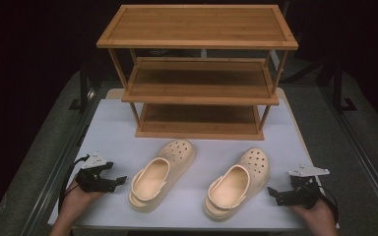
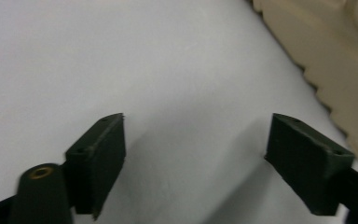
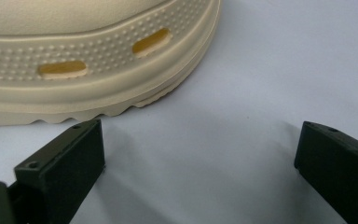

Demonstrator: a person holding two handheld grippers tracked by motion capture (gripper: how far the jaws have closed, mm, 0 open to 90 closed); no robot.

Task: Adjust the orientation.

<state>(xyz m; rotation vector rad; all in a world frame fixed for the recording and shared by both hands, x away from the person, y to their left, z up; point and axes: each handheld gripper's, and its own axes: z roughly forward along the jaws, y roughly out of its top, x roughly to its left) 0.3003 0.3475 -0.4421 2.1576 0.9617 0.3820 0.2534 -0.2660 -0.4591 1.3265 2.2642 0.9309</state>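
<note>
bamboo rack (image 1: 197,25) bare-shelved, two cream clogs (image 1: 161,174) before it, both grippers' fingers (image 2: 98,158) open, gripping nothing

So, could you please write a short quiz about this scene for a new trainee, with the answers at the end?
1. How many tiers does the bamboo shoe rack have?
2. True or false: the right gripper is holding the right clog.
3. Which thing lies nearest the left gripper? A) the left clog B) the rack C) the right clog

Key:
1. Three, all bare.
2. False. In the right gripper view its jaws stand open over the white table, with the clog's sole beside them, not between them.
3. A. The left gripper's jaws are open too.
</note>
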